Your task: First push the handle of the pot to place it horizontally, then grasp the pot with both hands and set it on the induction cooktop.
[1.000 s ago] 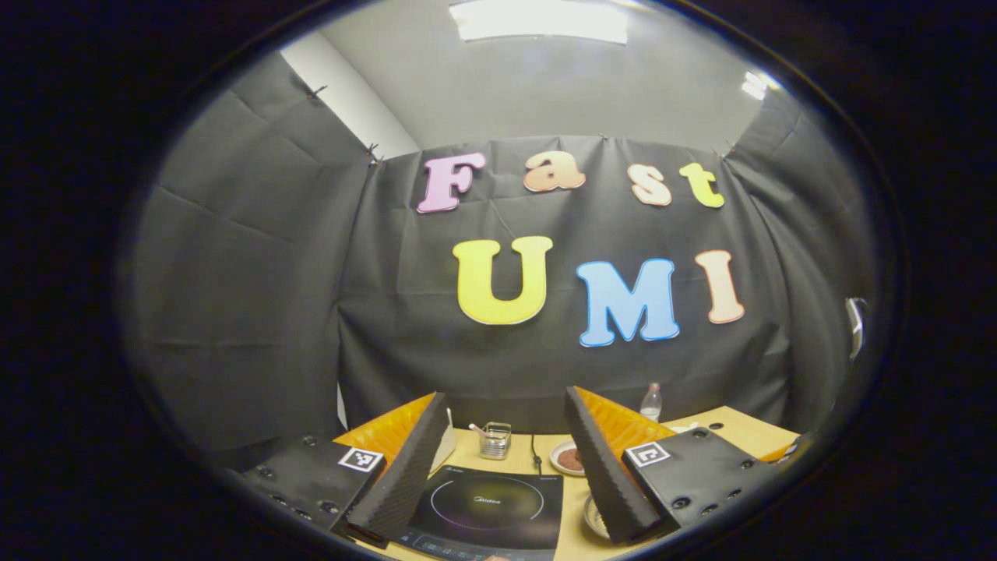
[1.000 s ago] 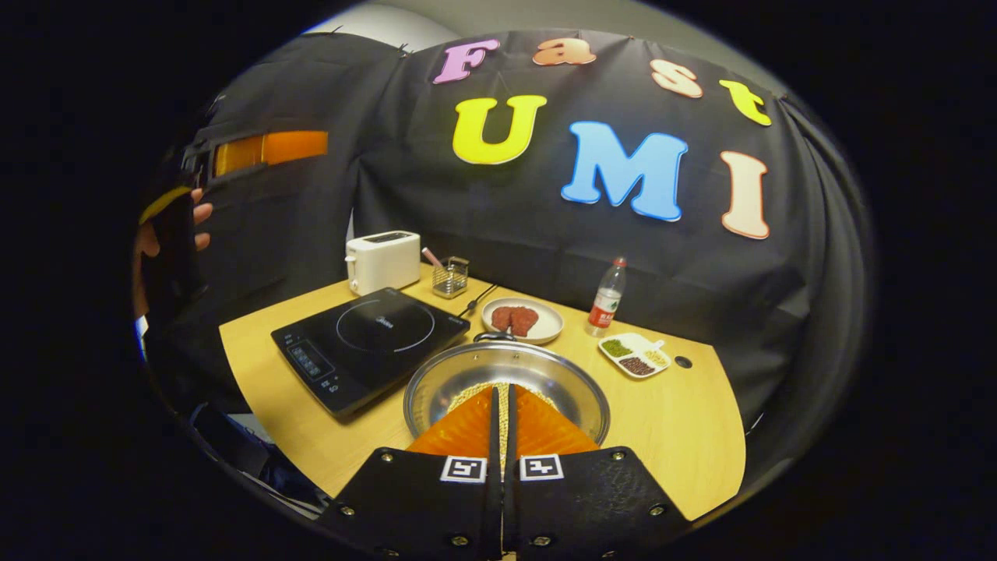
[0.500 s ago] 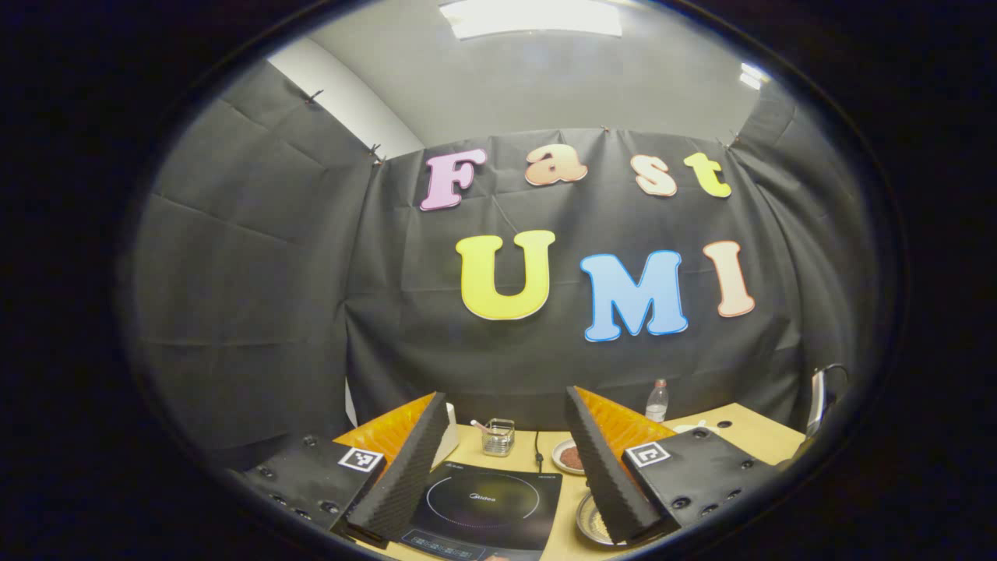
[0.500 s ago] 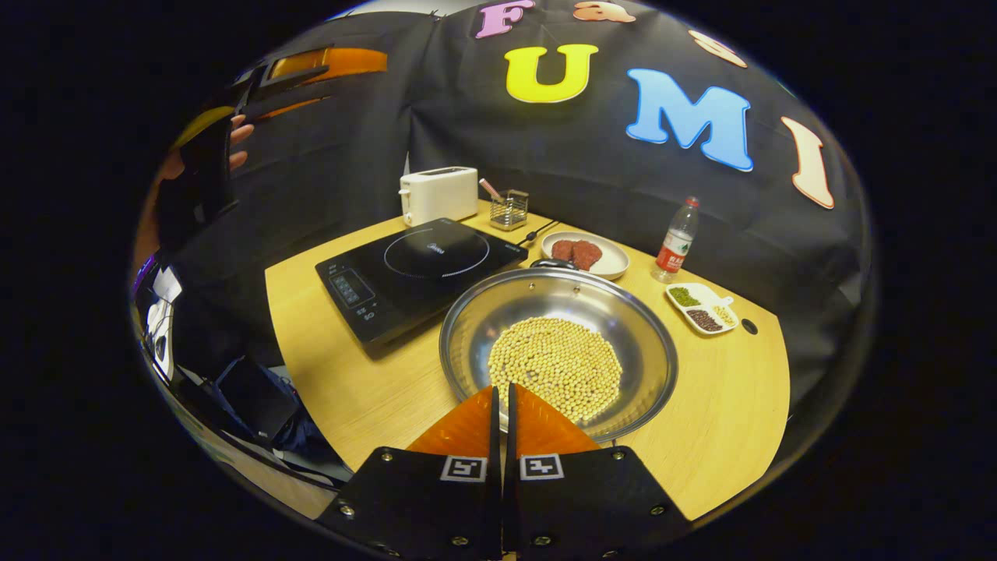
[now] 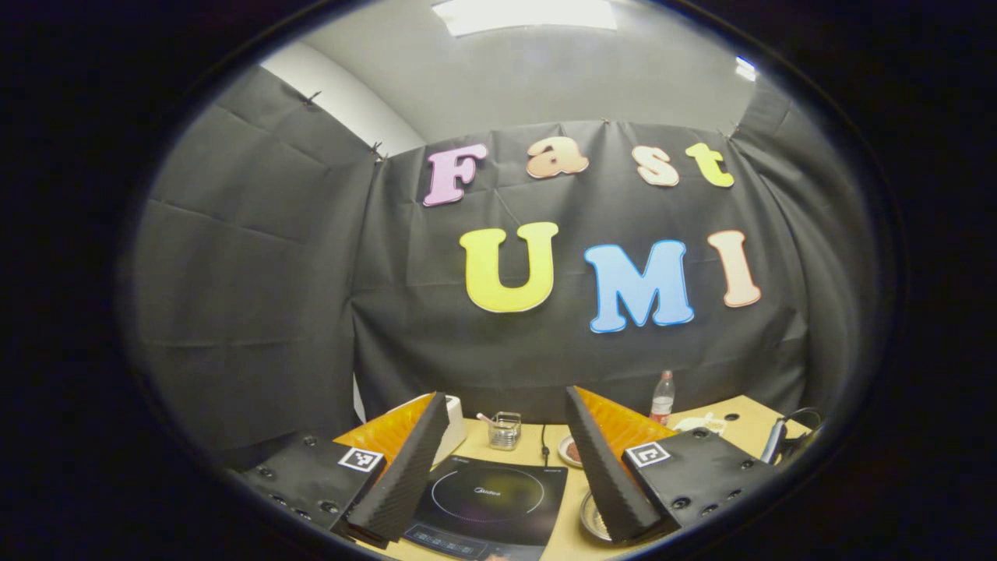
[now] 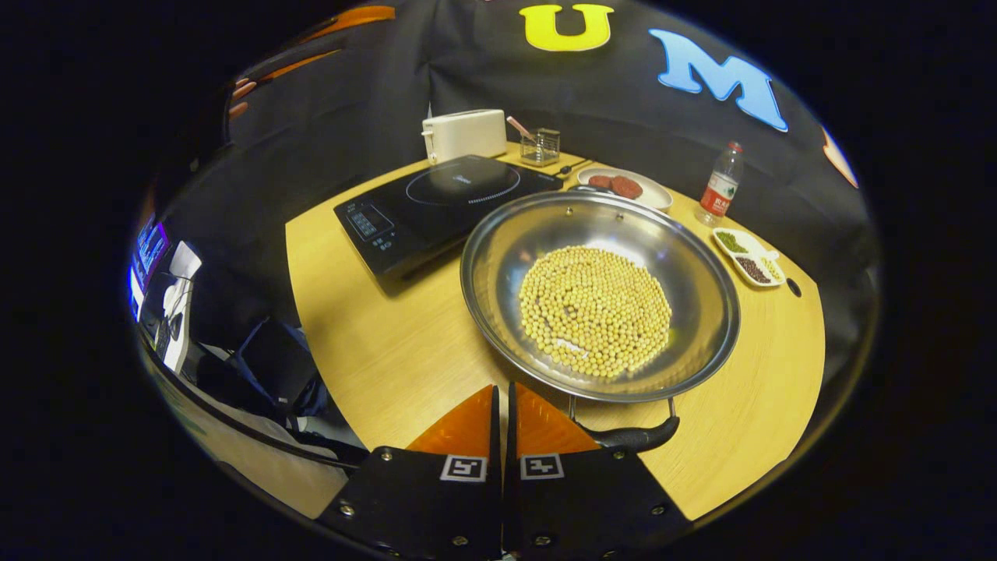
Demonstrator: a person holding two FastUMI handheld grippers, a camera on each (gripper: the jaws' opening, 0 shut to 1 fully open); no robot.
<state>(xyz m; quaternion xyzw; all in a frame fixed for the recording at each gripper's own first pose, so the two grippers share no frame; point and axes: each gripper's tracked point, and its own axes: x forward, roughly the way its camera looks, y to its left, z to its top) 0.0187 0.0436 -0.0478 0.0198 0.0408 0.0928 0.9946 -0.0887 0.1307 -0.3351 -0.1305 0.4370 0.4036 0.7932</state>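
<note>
Black wrinkled cloth wall hangs all round the booth, pinned along the top edge. Above it there's a plain grey ceiling with a bright rectangular light panel. A white strip of wall shows at the upper left corner. The light wooden table has a rounded front edge and a small dark hole near its right side.

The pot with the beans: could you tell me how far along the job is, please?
Nothing looks finished. The pot sits on the table beside the induction cooktop, not on it. In hand: the right gripper, shut and empty, hovers near the pot's handle. The left gripper is open above the cooktop. Pushing the handle, gripping and lifting remain.
</note>
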